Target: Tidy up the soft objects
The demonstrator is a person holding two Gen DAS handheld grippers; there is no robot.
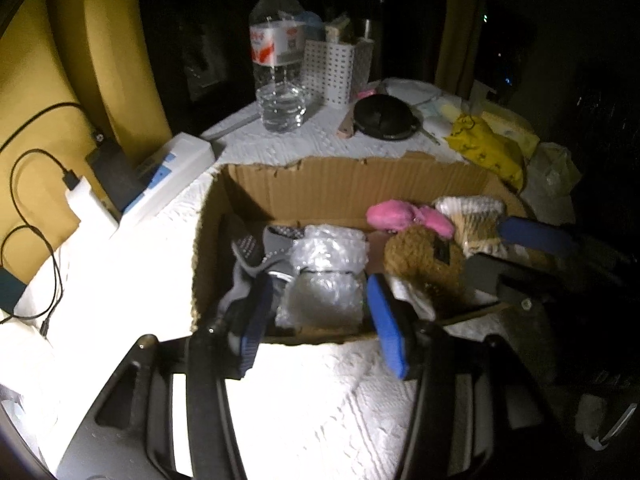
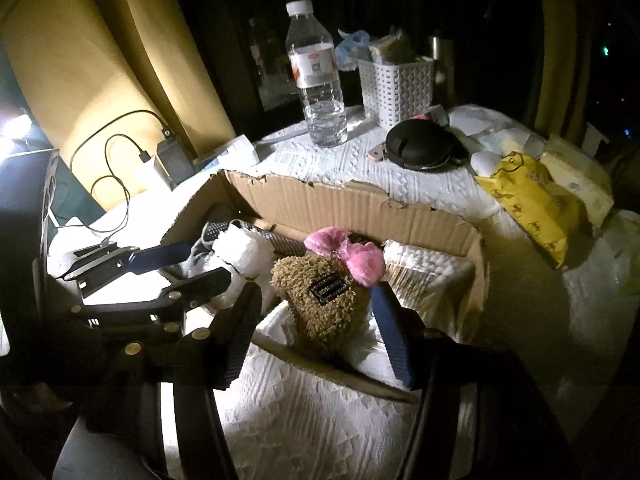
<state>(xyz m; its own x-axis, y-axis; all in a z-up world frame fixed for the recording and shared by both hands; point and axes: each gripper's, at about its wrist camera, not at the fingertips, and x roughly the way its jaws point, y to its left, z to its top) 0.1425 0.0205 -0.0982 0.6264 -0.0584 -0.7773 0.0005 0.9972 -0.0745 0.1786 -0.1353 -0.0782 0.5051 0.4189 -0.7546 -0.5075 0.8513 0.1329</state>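
An open cardboard box (image 1: 340, 188) (image 2: 340, 204) on the white cloth holds the soft items. My left gripper (image 1: 320, 328) (image 2: 200, 266) is open over the box's near left part, its pads either side of a bubble-wrap bundle (image 1: 324, 276) that lies inside. A grey dotted sock (image 1: 256, 252) lies beside it. My right gripper (image 2: 316, 332) (image 1: 484, 246) is open, with a brown plush piece (image 2: 320, 296) (image 1: 424, 260) resting in the box between its pads. Behind that lie a pink fluffy item (image 2: 348, 252) (image 1: 408, 216) and a cream knitted item (image 2: 424, 272) (image 1: 472, 216).
Behind the box stand a water bottle (image 1: 276, 60) (image 2: 316, 72), a white perforated basket (image 1: 328, 68), a black round pouch (image 1: 384, 116) and a yellow packet (image 1: 488, 148). At the left lie a white power bank (image 1: 88, 208) with a black cable and a white carton (image 1: 172, 168).
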